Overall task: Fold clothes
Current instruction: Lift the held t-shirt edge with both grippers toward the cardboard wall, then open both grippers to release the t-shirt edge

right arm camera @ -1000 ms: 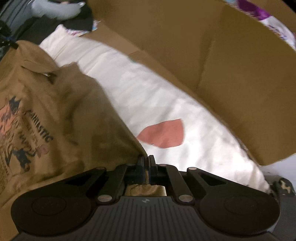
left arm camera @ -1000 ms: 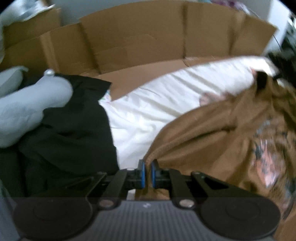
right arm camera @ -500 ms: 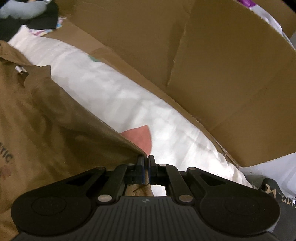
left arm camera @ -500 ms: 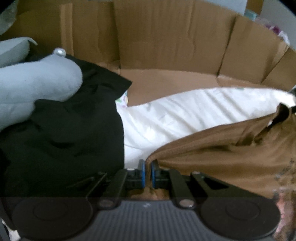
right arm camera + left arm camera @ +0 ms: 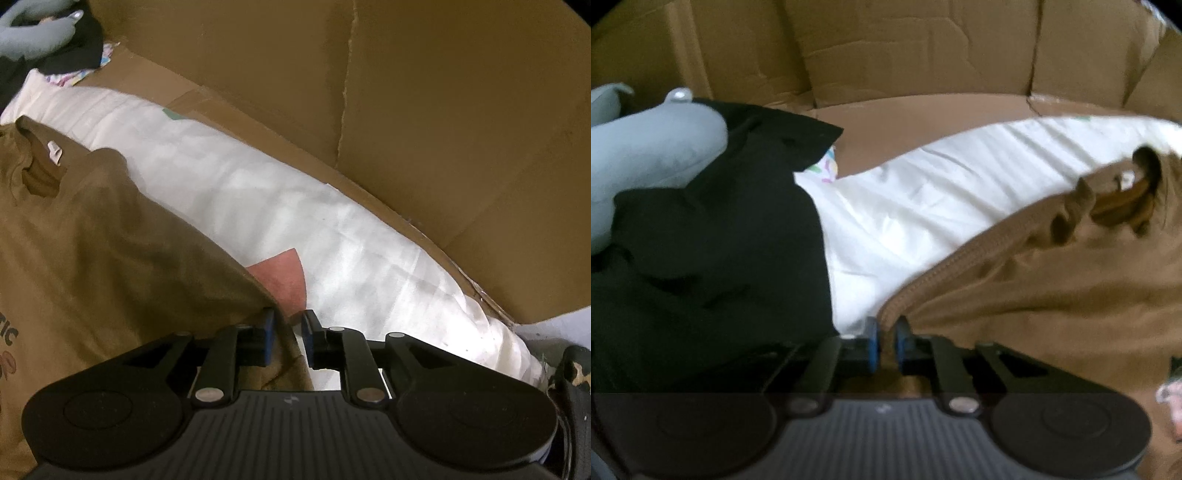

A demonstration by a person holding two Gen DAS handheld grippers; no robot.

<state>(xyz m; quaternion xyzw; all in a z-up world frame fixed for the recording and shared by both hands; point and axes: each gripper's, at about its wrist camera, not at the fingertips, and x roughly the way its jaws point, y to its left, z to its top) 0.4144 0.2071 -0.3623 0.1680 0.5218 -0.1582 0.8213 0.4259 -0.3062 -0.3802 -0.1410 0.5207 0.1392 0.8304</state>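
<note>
Shirt: the brown shirt [image 5: 1052,295] lies spread on the white sheet [image 5: 923,206], neck opening away from the cameras, a printed graphic at the frame edge in the right view. It looks laid out flat as the start of a fold, held by its two outer corners, likely sleeve ends.
Left gripper: the left gripper [image 5: 885,341] is clamped on a stitched hem of the shirt, the blue pads nearly together with the cloth pinched between them. It pins that side, I judge, so the fabric stays taut and does not bunch.
Right gripper: the right gripper [image 5: 287,341] has its jaws opening; a brown corner sits between them but the pads no longer press on it. This reads as letting go once the cloth is down.
Fabric: soft knit, matte, ridged seam along the hem, loose creases near the collar [image 5: 40,173] and a small white tag inside it.
Sheet: smooth, faintly shiny, long shallow wrinkles; a pink patch [image 5: 284,280] shows just beside the right jaws.
Surround: stiff creased cardboard [image 5: 424,110] stands as a wall behind the sheet.
Pile: black cloth [image 5: 713,236] and a pale grey padded roll [image 5: 653,151] lie at the left, apart from the shirt.
</note>
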